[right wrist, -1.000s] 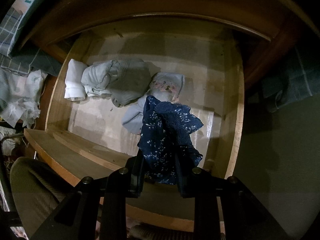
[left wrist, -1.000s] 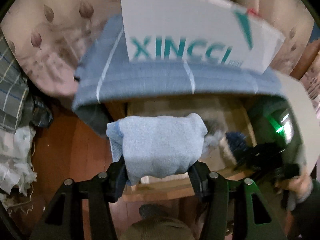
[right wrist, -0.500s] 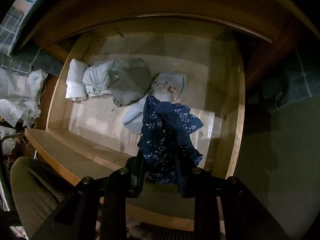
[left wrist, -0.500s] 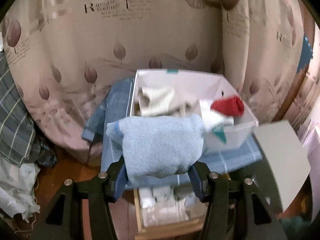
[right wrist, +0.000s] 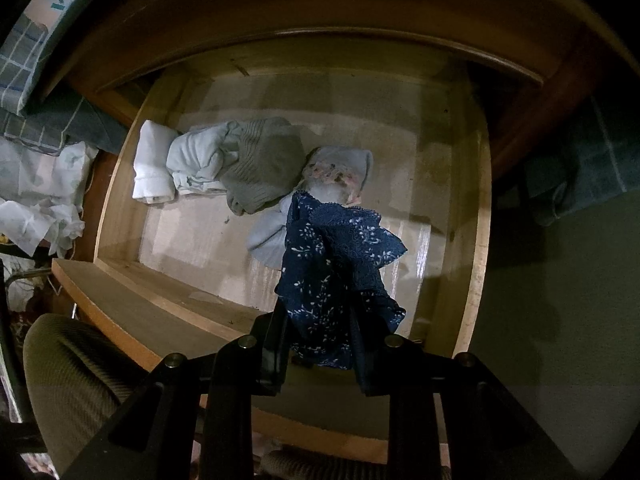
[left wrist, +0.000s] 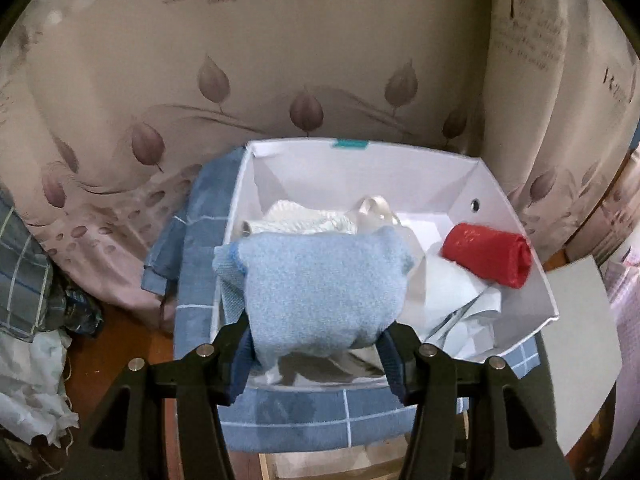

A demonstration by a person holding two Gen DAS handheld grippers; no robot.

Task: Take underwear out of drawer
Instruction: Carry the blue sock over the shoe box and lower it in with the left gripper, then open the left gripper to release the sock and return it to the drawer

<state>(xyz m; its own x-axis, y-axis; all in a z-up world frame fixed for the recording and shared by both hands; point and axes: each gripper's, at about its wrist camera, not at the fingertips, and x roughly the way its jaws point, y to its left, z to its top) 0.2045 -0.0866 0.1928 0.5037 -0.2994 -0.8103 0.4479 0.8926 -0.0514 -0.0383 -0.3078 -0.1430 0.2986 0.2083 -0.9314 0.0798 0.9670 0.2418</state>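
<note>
While the light-blue folded underwear (left wrist: 320, 292) sits clamped between the jaws of the left gripper (left wrist: 318, 344), it hangs over the near part of a white box (left wrist: 516, 240), in front of the box's contents. Inside the box lie a cream ribbed garment (left wrist: 304, 216) toward the far left, a red roll (left wrist: 486, 254) at the right and some white pieces between them. The box rests on a blue checked cloth (left wrist: 200, 232), and a leaf-patterned curtain (left wrist: 240, 92) rises behind it. To the left, rumpled white fabric (left wrist: 28, 384) lies on the floor.

The right gripper (right wrist: 320, 344) is closed on a navy floral underwear (right wrist: 332, 264) with a lace edge, which stands bunched up between the jaws above the near right part of the open wooden drawer (right wrist: 476, 240). Further in on the drawer floor more pieces remain: a white folded piece (right wrist: 154, 168) against the left wall, a pale piece (right wrist: 200, 160) just beside it, a grey ribbed piece (right wrist: 264, 164) touching that, a pale pink-flowered piece (right wrist: 340, 170) near the middle and another pale grey piece (right wrist: 268, 236) partly hidden behind the navy one. At the lower left edge a ribbed olive sleeve (right wrist: 72, 380) shows.
</note>
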